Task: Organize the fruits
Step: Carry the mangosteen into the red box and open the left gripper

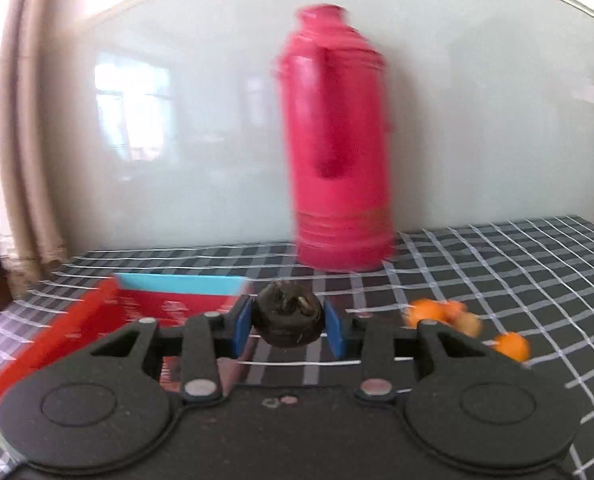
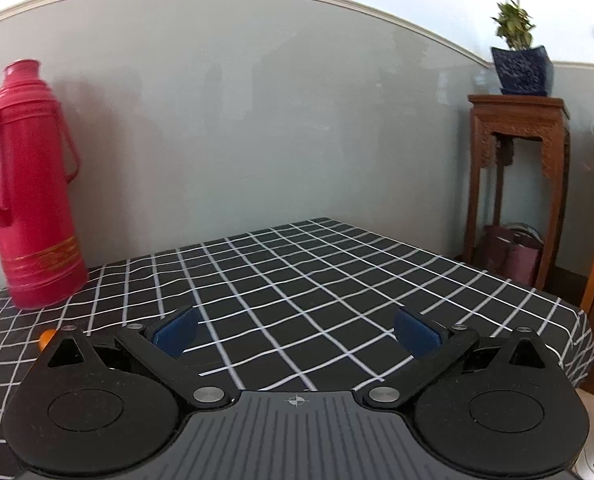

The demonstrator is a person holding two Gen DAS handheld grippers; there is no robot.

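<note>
In the left wrist view my left gripper [image 1: 289, 326] is shut on a dark, round, wrinkled fruit [image 1: 288, 320], held above the checked tablecloth. A red box with a blue far wall [image 1: 137, 308] lies open just left of it. Several small orange fruits [image 1: 433, 312] lie on the cloth to the right. In the right wrist view my right gripper [image 2: 295, 334] is open and empty above the cloth. One orange fruit [image 2: 47, 338] peeks out behind its left finger.
A tall red thermos [image 1: 337, 152] stands at the back by the wall, also in the right wrist view [image 2: 29, 192]. The table's right edge [image 2: 577, 320] drops off near a wooden stand [image 2: 517, 184] with a potted plant [image 2: 519, 68]. A curtain [image 1: 25, 140] hangs at the left.
</note>
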